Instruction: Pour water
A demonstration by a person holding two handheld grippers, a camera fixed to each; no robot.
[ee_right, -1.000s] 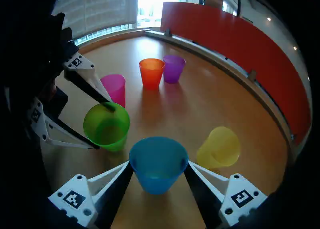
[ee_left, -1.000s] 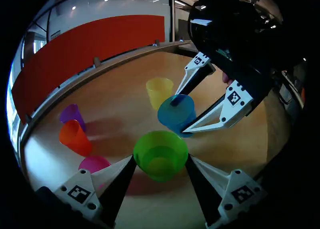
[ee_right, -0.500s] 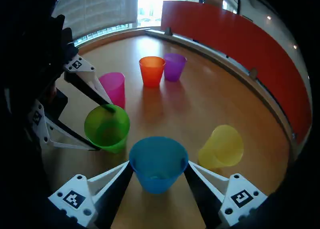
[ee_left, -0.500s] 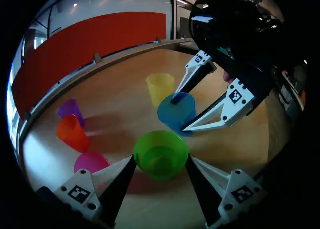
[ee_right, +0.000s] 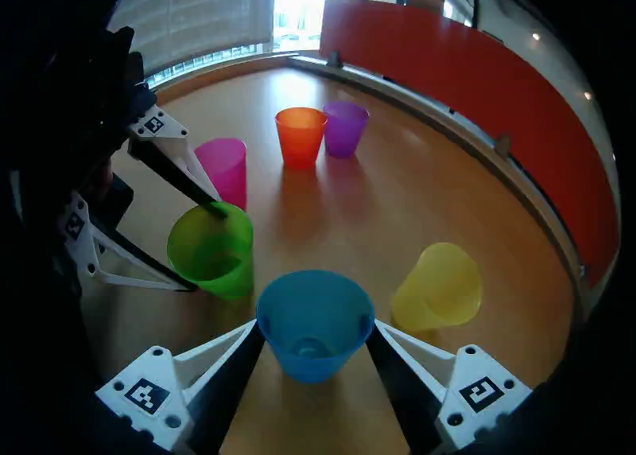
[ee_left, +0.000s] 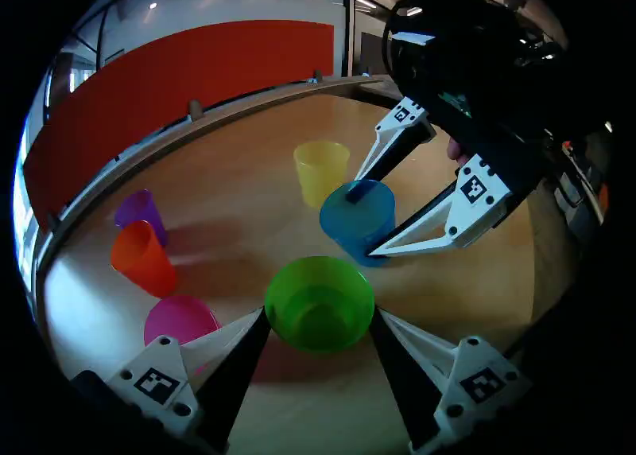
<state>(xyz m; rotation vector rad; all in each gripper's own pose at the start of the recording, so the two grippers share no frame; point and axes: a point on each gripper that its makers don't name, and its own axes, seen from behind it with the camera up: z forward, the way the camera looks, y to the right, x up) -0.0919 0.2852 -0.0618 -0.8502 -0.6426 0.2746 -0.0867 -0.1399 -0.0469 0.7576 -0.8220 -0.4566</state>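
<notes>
Left gripper (ee_left: 319,313) clamps green cup (ee_left: 319,300), right gripper (ee_right: 315,325) clamps blue cup (ee_right: 315,344); rims seemingly apart; tabletop (ee_right: 429,176) bare upper right, right gripper view.

Left gripper (ee_left: 319,316): white finger mounts (ee_left: 179,367), black tapered fingers (ee_left: 238,359), a square black-and-white tag (ee_left: 155,383) and small screws (ee_left: 181,410) on each. Right gripper (ee_right: 316,328) matches, bulky black housing (ee_left: 477,73) behind.

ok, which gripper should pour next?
Left, probably: the left gripper grips the green cup, which seems to hold water, while the blue cup in the right gripper looks nearly empty, upright and close by.
</notes>
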